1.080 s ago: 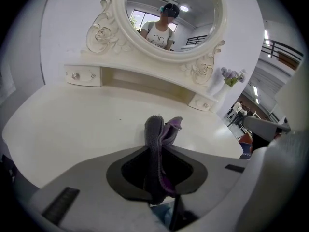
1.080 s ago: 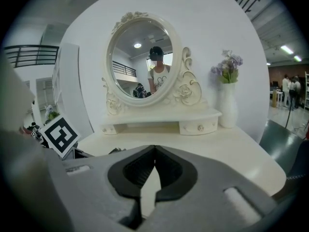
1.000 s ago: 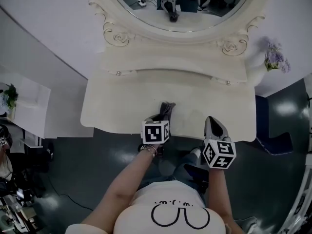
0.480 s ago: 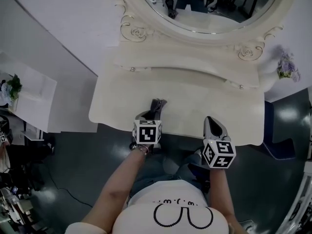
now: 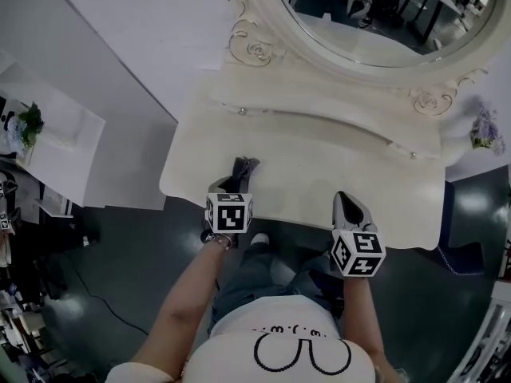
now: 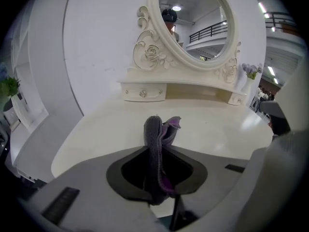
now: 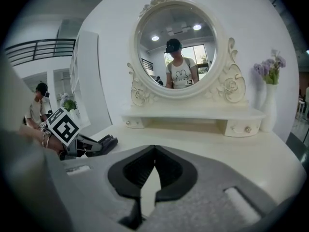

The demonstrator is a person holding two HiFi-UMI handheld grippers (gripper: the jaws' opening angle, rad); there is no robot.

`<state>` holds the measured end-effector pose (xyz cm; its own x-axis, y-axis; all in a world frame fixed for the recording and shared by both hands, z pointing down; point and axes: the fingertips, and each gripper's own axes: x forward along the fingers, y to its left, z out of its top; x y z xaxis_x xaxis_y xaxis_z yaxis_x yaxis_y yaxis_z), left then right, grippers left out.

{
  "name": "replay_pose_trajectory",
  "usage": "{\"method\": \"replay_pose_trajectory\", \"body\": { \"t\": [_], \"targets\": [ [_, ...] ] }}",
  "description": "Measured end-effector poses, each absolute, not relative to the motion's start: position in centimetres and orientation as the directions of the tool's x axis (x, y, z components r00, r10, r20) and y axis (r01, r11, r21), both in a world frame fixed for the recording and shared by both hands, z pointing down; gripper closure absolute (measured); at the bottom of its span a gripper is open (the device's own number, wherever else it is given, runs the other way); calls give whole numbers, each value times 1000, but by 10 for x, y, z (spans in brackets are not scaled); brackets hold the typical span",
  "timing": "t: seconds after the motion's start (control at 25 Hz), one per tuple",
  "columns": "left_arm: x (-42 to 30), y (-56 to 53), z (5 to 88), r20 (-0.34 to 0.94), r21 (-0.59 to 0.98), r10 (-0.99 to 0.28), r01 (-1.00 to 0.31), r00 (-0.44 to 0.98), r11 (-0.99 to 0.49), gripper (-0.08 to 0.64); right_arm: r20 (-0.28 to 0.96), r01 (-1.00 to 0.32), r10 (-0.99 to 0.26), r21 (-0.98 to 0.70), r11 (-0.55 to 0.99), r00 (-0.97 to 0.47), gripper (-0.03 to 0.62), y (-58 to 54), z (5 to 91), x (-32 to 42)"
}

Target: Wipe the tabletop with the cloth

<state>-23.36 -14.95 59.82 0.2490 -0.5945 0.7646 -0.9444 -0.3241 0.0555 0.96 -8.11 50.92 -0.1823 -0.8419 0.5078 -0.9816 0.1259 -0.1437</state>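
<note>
- The left gripper (image 5: 238,180) has its jaws nearly together, clamped on a dark grey and purple folded cloth (image 6: 153,139). The cloth stands up between the pads and a purple-lined fold pokes out past the tips.
- The cloth is over the front left part of the glossy cream-white tabletop (image 5: 319,166), close to its front edge and well in front of the oval mirror (image 5: 375,14), towards the mirror's left side. Whether it presses on the surface cannot be told.
- The right gripper (image 5: 346,200) has its jaws closed tip to tip with nothing between them. It is at the tabletop's front edge, in front of the mirror and well apart from the left gripper.
- The mirror has a carved cream frame with rose scrolls and stands at the back of the tabletop on a low shelf with small knobbed drawers (image 7: 241,127).
- A white vase of pale purple flowers (image 7: 268,88) stands just beside the mirror's right side.
- The mirror reflects both grippers' marker cubes and the person.
</note>
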Motion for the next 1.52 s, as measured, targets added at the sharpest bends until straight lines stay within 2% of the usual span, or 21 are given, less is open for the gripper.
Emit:
{"method": "replay_pose_trajectory", "body": {
  "t": [0.52,1.0,1.2,1.36,1.52],
  "targets": [
    [-353,-190,602,741,-136,-668,-961,62,-240,480,520,-983,-835,-135,129,-181,595,-99,517,-23],
    [-435,-203,604,728,-227,-683,-962,-64,-152,480,529,-981,-827,-131,141,-189,595,-113,522,-50],
    [-461,-205,604,733,-214,-674,-972,-93,-99,480,522,-979,-828,-134,156,-203,595,-119,521,-60],
    [-473,-204,595,730,-144,-678,-989,-93,-19,480,517,-979,-833,-132,152,-199,595,-121,518,-59],
    [-464,-204,561,674,-55,-736,-998,-64,36,480,497,-983,-850,-131,127,-176,595,-124,509,-49]
  ]
}}
